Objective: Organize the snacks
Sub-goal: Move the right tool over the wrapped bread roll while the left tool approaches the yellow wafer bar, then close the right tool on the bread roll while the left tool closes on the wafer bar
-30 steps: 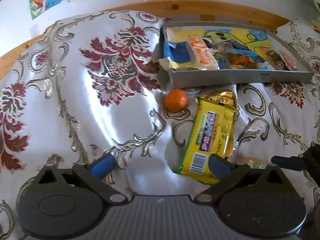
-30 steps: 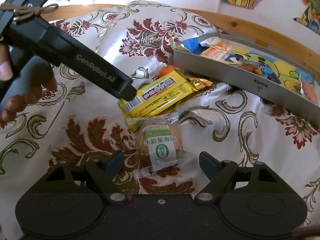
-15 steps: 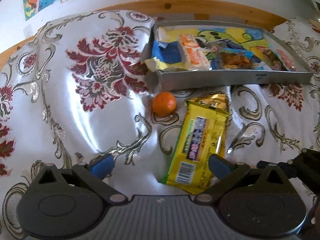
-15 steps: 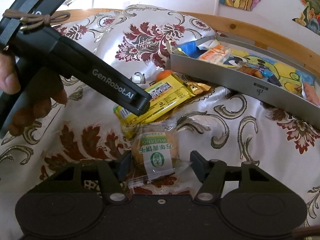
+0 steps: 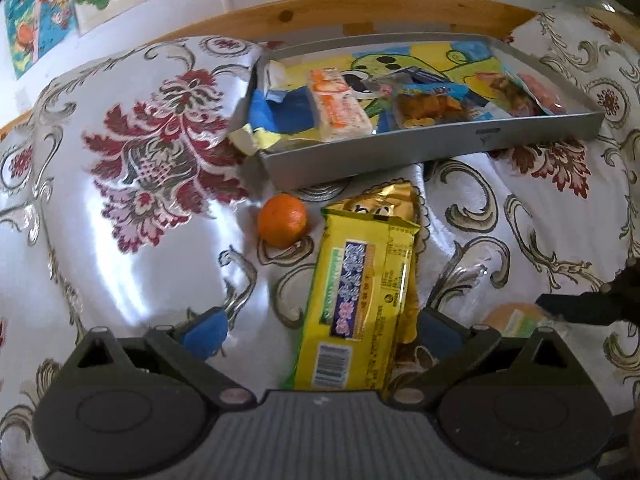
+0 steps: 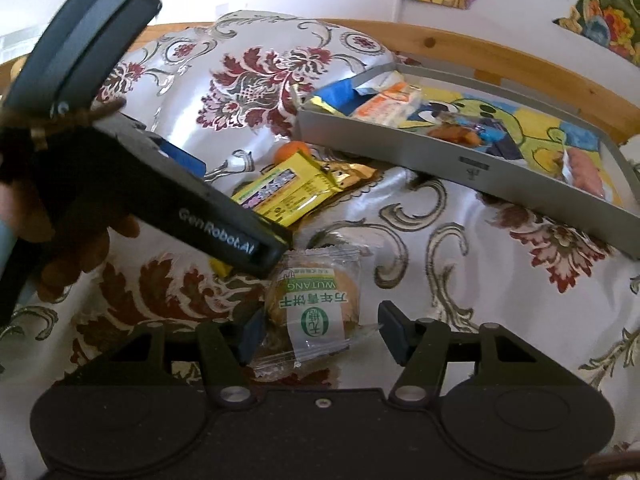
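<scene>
Left gripper [image 5: 318,330]: spread wide, blue-padded fingers [image 5: 206,332] straddling the near end of the yellow snack bar [image 5: 360,300], nothing pinched. No visible contact between pads and wrapper.

Yellow snack bar: flat on the floral tablecloth [image 5: 152,168], long axis pointing toward the tray, barcode end nearest the left camera. Far end overlapping a gold foil packet [image 5: 384,202] tucked underneath.

Tangerine [image 5: 283,220]: on the cloth just left of the bar's far end, near the tray's front wall, not touching either as far as visible.

Grey tray [image 5: 420,150]: behind the loose snacks, cartoon-printed liner inside. Already holding a blue-and-yellow wrapper [image 5: 286,114] at the left end, an orange-and-white packet [image 5: 338,106] beside it, a clear bag of brown snacks [image 5: 428,106] mid-tray, more packets at the right end, too blurred to name.

Right gripper [image 6: 318,330]: part open, fingers either side of the clear-wrapped round biscuit [image 6: 314,304] with the green label. Left pad touching or almost touching the wrapper edge, hard to tell; right pad clear of it. Not clamped.

Biscuit: on the cloth, just beside the near end of the yellow bar, well short of the tray.

Left gripper body seen from the right wrist view, "GenRobot.AI" lettering on it, hand [image 6: 72,248] wrapped round its grip, tip just above the biscuit's far edge.
</scene>
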